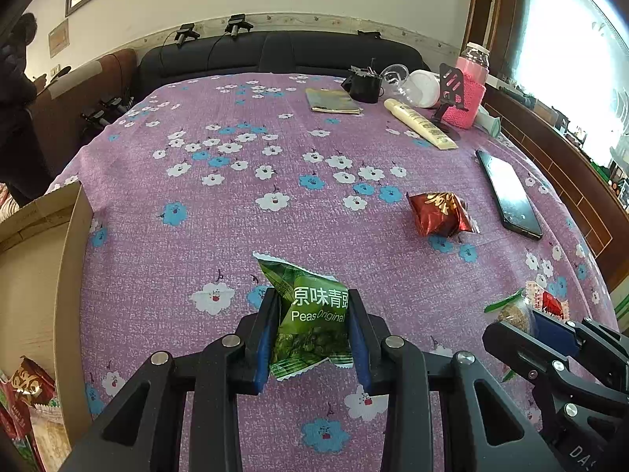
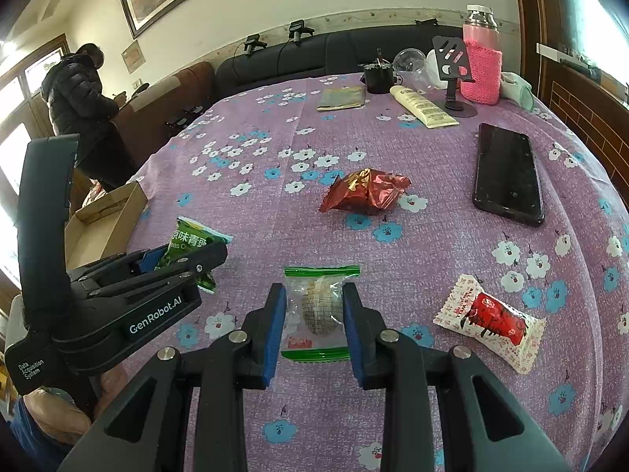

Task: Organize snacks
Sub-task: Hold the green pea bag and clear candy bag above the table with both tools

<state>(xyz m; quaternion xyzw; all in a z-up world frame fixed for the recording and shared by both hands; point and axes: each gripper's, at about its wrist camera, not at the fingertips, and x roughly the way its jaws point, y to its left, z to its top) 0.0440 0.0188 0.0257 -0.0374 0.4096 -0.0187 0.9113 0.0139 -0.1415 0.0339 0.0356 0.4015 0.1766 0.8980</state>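
My left gripper [image 1: 312, 326]: jaws narrow, blue pads pressed on green pea packet [image 1: 310, 318], near cardboard box [image 1: 43, 259] at left table edge. My right gripper [image 2: 314, 318]: jaws narrow, clamped on clear snack packet [image 2: 318, 310] (green strips top and bottom). Red foil snack [image 2: 363, 190] loose on purple floral tablecloth [image 2: 275, 204]; red-white candy packet [image 2: 491, 322] beside right jaw; phone [image 2: 507, 173] beyond.

A black phone [image 2: 508, 175] lies on the purple flowered cloth [image 2: 275, 126]; beyond it stand a pink-sleeved bottle [image 2: 481, 65], a cream tube [image 2: 423, 107], a phone stand [image 2: 454, 67] and a black cup [image 2: 378, 74]
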